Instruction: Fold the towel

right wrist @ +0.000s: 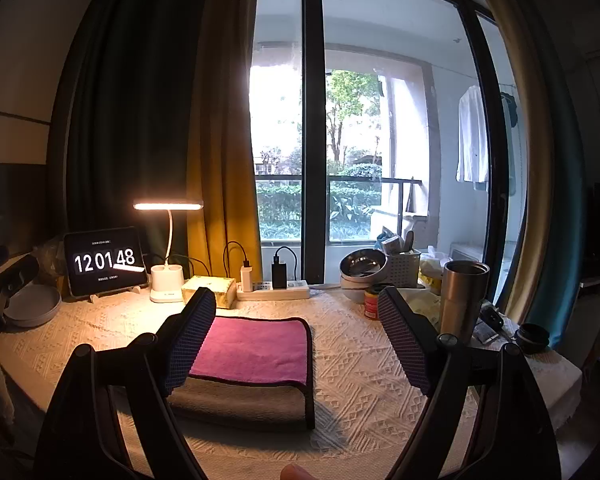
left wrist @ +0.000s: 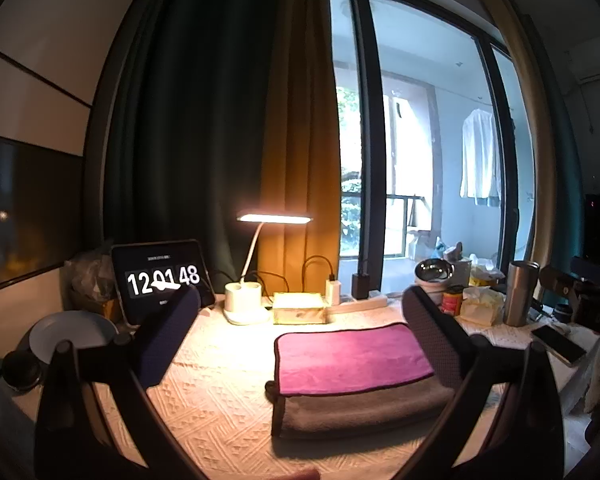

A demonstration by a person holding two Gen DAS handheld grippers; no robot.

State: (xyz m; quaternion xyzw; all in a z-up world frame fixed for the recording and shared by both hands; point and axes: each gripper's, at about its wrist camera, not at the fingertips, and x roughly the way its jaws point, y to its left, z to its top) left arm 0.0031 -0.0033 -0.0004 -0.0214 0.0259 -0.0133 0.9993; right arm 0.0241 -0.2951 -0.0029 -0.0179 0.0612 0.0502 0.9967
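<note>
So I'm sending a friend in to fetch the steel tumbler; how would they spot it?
Start at the big window, then look down to the clutter on the table's right side. The steel tumbler stands upright there, right of the small red can, taller than everything around it.

I see warm desk lamp [left wrist: 274, 219] glow, overexposed window [right wrist: 284, 120] daylight, dark vignetted corners, and strong fisheye bending at edges
</note>
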